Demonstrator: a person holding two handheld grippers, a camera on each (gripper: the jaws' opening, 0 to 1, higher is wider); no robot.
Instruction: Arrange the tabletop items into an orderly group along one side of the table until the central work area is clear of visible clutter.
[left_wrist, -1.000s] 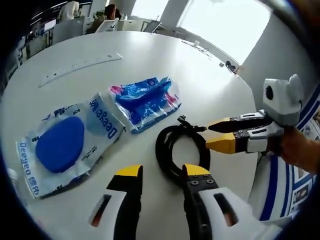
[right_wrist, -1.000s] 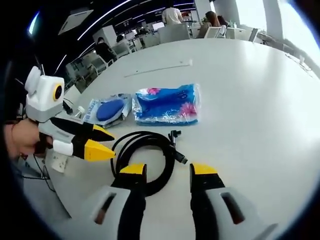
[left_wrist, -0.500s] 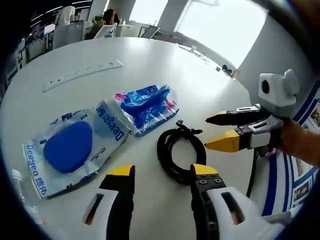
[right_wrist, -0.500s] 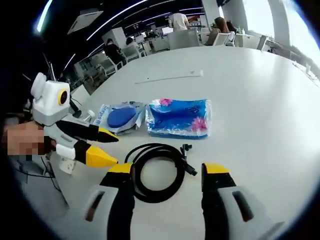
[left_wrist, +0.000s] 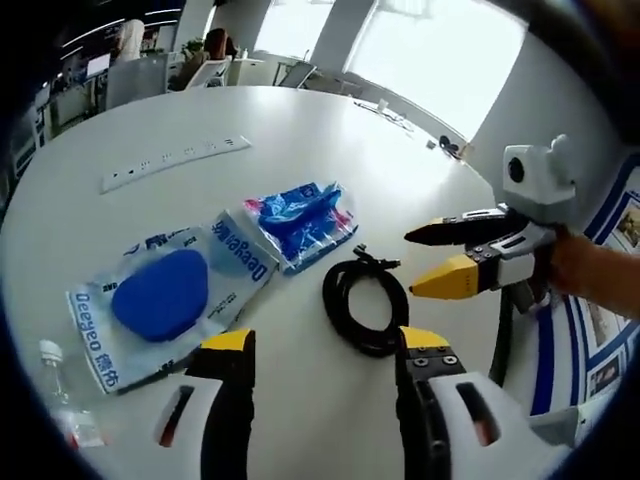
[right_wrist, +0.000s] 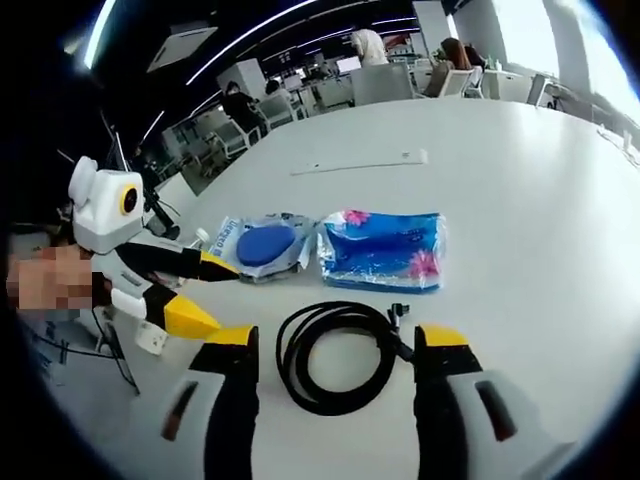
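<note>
Right gripper (right_wrist: 335, 345): jaws spread wide and empty, poised above the coiled black cable (right_wrist: 338, 357), which lies between the two yellow tips without touching either. Left gripper (left_wrist: 325, 345): likewise wide open and holding nothing, with the cable just ahead of its right jaw; in the right gripper view it enters from the left, jaws parted, near the table edge. Beyond the cable lie two flat packets close side by side: a clear bag with a blue round pad (left_wrist: 165, 297) and a blue patterned pack (left_wrist: 300, 220). Farther off sits a long white strip (left_wrist: 172, 160); a small clear bottle (left_wrist: 62, 375) stands near the edge of the white table (right_wrist: 520, 180). Probable hazards: a pinch on only one loop would likely let the coil spring apart and trail across the centre; the connector end (right_wrist: 400, 318) may snag on a jaw; both grippers converging on the same cable could collide; the slick packets may slide rather than lift; a sweep could topple the bottle.
</note>
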